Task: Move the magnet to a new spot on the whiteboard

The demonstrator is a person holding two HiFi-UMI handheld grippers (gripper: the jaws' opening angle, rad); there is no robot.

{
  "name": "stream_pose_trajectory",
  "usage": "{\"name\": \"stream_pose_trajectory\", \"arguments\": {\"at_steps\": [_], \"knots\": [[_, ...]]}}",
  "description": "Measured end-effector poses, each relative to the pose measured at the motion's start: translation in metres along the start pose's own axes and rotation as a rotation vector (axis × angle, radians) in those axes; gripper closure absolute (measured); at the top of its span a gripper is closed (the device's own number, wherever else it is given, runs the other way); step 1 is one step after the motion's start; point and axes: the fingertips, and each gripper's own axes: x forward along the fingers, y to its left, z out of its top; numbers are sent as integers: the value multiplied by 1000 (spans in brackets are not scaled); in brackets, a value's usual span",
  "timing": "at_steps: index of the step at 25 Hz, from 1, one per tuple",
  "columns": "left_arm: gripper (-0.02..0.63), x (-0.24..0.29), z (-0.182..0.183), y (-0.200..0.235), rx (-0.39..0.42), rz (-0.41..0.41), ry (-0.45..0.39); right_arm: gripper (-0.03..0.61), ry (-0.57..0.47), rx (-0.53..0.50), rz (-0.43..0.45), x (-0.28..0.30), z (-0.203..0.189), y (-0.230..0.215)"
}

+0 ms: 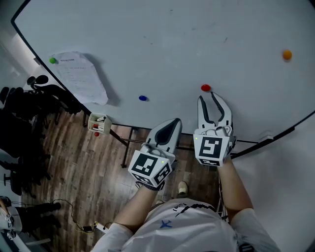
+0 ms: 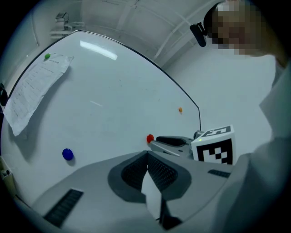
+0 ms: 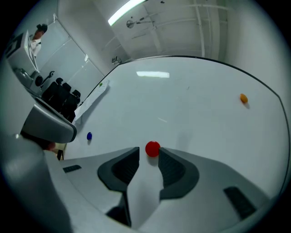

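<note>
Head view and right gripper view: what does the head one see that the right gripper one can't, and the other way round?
Only the head view: the wooden floor and the person's arms. Only the right gripper view: the long ceiling light. Both: the whiteboard, the red magnet right at the tips of the right gripper, whose jaws are open, the blue magnet, the orange magnet and the paper sheet.

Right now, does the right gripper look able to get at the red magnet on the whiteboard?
Probably yes: the right gripper is open with its tips at the red magnet, and nothing on the whiteboard lies between them.
</note>
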Motion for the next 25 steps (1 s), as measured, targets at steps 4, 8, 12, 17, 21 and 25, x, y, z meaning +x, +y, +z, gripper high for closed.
{"name": "stream_pose_trajectory", "arguments": {"at_steps": [4,8,12,17,21,25], "knots": [[601,0,1,6,-5,5,-1,446,39,-19,-5,8,-8,0],[601,1,3,12,-8,5,-3,440,36,-33,-18,13,-2,-4],[601,1,3,13,-11,2,-3,437,84,-65,-39,16,-7,-5],[603,0,6,15,-13,0,-10,436,137,-126,-69,20,-11,-4],[601,-3,6,17,-19,1,-12,437,160,-155,-93,21,-11,-8],[601,-5,4,19,-23,1,-12,448,177,-162,-88,22,-11,-7]]}}
